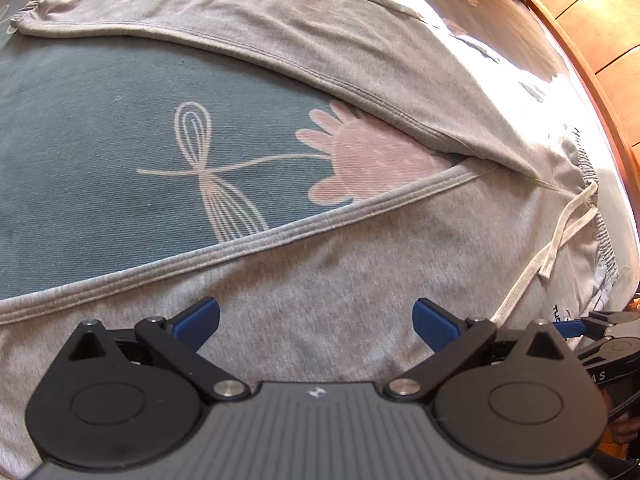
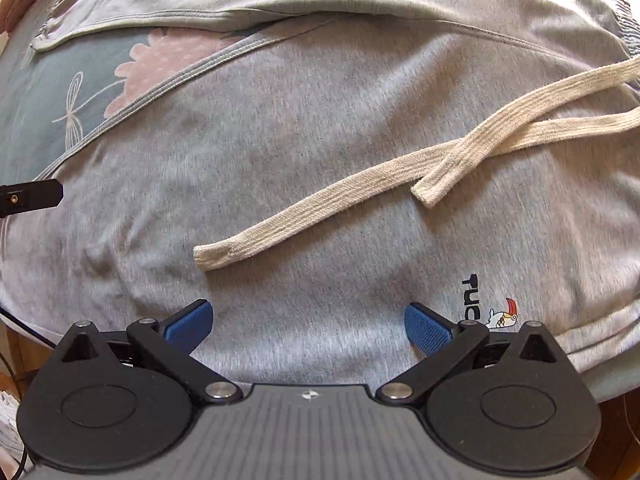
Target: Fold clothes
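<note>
Grey sweatpants [image 1: 320,264] lie spread flat on a blue bedspread [image 1: 100,128], the two legs splayed apart. The far leg [image 1: 200,4] runs to the upper left. A cream drawstring [image 2: 360,188] lies loose across the near thigh, near the waistband [image 1: 596,208] on the right. My left gripper [image 1: 316,322] is open just above the near leg, blue pads apart with nothing between them. My right gripper [image 2: 308,324] is open over the hip area, beside a small bird logo [image 2: 502,316]. The right gripper's tip also shows in the left wrist view at the right edge [image 1: 592,326].
The bedspread carries a pink flower [image 1: 368,160] and a dragonfly print [image 1: 212,168]. Wooden panelling [image 1: 592,20] runs along the far right of the bed. Bright sunlight washes out the bed's right side. A black part of the left gripper [image 2: 30,196] pokes in at the left edge.
</note>
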Demonstrator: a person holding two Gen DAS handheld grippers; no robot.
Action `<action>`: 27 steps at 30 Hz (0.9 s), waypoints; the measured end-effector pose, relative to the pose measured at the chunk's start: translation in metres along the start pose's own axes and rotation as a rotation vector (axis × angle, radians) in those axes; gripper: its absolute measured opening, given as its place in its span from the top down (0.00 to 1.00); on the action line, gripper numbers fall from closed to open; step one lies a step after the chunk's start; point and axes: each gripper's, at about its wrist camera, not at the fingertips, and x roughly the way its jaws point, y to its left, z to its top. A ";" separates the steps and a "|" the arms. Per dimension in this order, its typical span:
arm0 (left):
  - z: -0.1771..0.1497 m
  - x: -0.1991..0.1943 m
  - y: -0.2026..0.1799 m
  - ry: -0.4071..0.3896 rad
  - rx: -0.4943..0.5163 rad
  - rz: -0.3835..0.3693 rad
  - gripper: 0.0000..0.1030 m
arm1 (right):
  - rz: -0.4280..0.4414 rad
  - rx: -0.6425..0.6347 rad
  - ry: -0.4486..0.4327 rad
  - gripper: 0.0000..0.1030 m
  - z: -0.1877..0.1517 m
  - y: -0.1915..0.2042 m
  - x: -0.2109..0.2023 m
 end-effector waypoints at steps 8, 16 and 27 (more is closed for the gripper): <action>0.033 0.007 -0.053 -0.006 0.154 -0.028 0.01 | -0.076 0.113 -0.153 0.00 0.017 -0.061 -0.032; 0.040 0.035 -0.104 0.026 0.214 -0.090 0.01 | -0.136 0.193 -0.098 0.00 0.000 -0.129 -0.021; 0.051 0.056 -0.149 0.055 0.270 -0.114 0.01 | -0.211 0.188 -0.209 0.00 0.022 -0.172 -0.030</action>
